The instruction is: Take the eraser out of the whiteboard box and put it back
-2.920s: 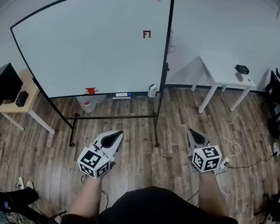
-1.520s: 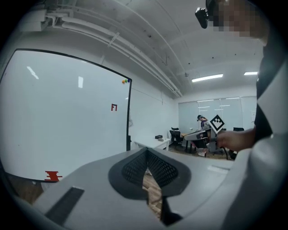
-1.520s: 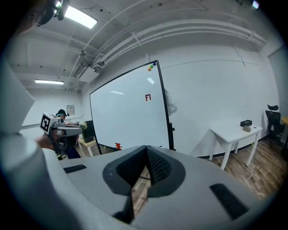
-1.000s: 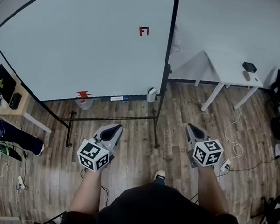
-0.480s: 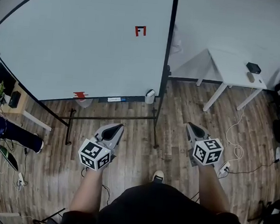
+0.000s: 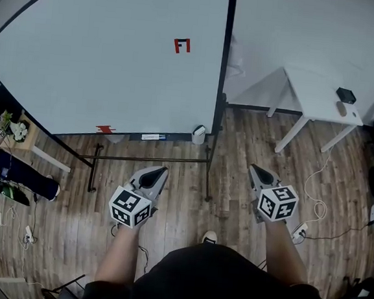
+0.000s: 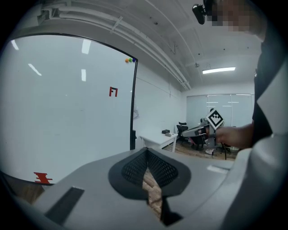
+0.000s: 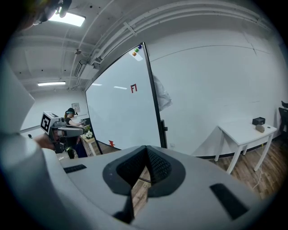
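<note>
With my left gripper [image 6: 159, 172] and right gripper [image 6: 255, 170] both clenched on nothing, I should walk up to the white box [image 6: 198, 135] at the whiteboard's [image 6: 116, 61] lower right corner, where the eraser presumably sits unseen, and open one gripper before reaching.

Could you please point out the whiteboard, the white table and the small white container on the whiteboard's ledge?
whiteboard [image 6: 116, 61], head view, bare middle of its surface.
white table [image 6: 318, 95], head view, middle of its top.
small white container [image 6: 199, 135], head view, its side wall.
</note>
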`<state>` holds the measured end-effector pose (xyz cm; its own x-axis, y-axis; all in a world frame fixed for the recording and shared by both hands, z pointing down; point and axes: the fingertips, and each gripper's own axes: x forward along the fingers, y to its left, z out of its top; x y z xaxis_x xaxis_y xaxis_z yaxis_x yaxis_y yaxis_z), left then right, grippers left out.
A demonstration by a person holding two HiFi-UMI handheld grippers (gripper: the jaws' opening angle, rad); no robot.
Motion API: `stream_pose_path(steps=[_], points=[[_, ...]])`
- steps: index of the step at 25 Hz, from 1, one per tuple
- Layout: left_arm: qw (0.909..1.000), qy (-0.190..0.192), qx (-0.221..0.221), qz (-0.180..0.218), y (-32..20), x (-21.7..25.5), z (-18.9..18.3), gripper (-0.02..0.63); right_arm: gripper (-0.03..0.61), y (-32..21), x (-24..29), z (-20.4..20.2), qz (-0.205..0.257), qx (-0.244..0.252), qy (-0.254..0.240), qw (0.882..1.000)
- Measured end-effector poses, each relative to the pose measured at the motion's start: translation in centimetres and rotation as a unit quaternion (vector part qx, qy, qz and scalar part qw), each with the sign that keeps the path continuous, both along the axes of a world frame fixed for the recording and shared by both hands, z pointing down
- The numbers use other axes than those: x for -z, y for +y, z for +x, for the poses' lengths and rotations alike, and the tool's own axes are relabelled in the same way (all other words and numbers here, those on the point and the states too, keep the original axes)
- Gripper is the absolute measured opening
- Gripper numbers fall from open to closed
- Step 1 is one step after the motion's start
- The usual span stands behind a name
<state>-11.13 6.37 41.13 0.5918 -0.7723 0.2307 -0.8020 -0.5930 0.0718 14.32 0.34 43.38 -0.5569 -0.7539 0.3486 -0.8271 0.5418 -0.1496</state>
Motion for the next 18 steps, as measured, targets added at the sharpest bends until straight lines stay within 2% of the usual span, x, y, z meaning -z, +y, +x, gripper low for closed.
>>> stream_pose_path(steps=[18], points=[[0.9993, -0.007, 0.035, -0.013, -6.2, -1.1, 3.3, 0.011, -0.009, -7.5, -1.8, 2.3, -0.013, 0.041, -0.006, 0.999]])
